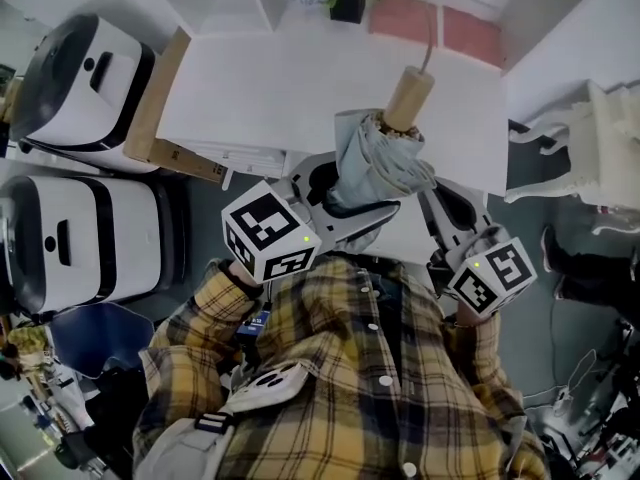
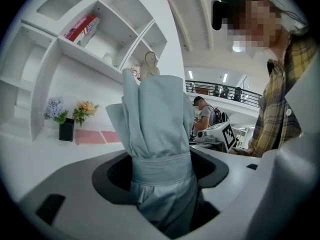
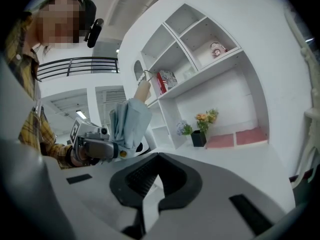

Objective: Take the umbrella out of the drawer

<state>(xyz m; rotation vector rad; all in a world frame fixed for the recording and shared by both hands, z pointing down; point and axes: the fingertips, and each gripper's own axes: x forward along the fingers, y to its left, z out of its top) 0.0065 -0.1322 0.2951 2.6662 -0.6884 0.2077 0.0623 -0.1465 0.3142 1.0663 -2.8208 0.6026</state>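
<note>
Closest to the body, the L gripper (image 1: 350, 206) is clamped round the folded pale-blue umbrella (image 1: 378, 163), wooden handle (image 1: 408, 98) at the top. It grips at the strap (image 2: 161, 166), prob. bc the band keeps the cloth bunched & gives the jaws something firm. The umbrella stands roughly upright above the white counter (image 1: 300, 78), clear of it, so it looks already out. I can't pick out the drawer in any view. The R gripper (image 1: 458, 220) is just beside it, jaws drawn together w/ nothing in them, a free spare I'd guess.

Only the L gripper view shows the strap inside the jaws; the head view hides it behind cloth. The R gripper view gives the side-on look, w/ the handle end leaning toward the shelves (image 3: 200, 59). Farther back a flower pot (image 3: 198, 137) sits on the counter.
</note>
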